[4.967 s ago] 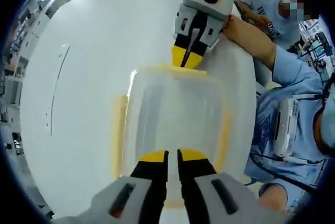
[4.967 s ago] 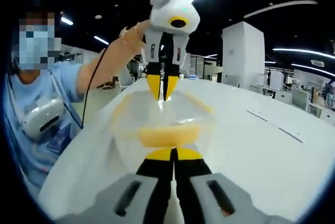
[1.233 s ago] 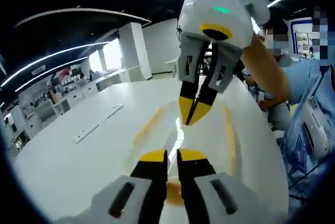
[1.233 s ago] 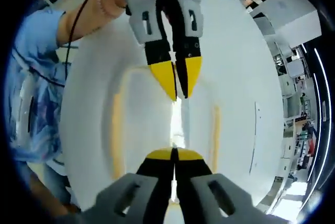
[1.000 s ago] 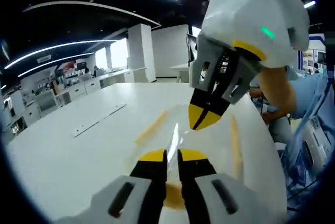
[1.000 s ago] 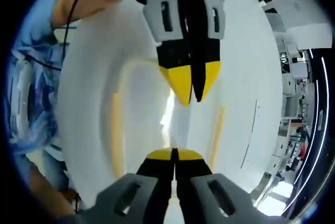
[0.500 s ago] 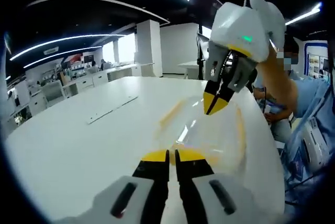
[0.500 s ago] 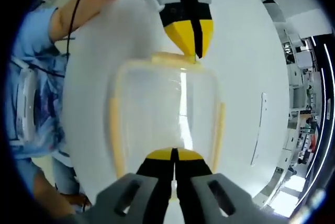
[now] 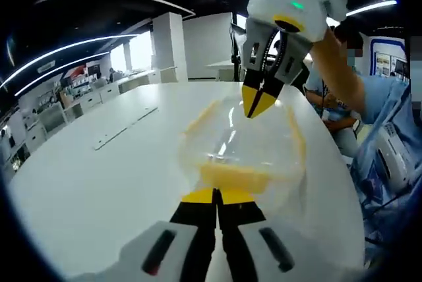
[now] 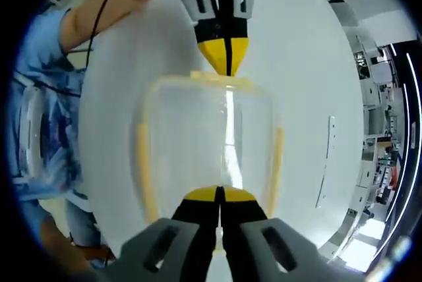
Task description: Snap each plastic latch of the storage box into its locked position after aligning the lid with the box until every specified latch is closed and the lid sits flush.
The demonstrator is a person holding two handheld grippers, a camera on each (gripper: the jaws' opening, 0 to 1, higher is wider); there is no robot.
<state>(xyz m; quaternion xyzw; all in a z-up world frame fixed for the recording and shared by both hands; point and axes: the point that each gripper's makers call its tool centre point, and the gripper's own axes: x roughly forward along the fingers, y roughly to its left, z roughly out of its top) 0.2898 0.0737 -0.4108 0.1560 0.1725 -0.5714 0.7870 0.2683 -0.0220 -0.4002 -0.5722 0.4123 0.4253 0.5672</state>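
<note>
So the clear storage box [image 10: 208,143] with its yellow latches [image 10: 143,163] sits on the white tabletop [image 10: 303,64], right between the two sets of tongs. Left tongs [image 9: 216,196] are pinched together at the near end latch [image 9: 234,176]. Right tongs [image 10: 219,194] are pinched together too, over their near edge. In the right gripper view the left tongs [image 10: 225,58] touch the far end latch [image 10: 221,79].
</note>
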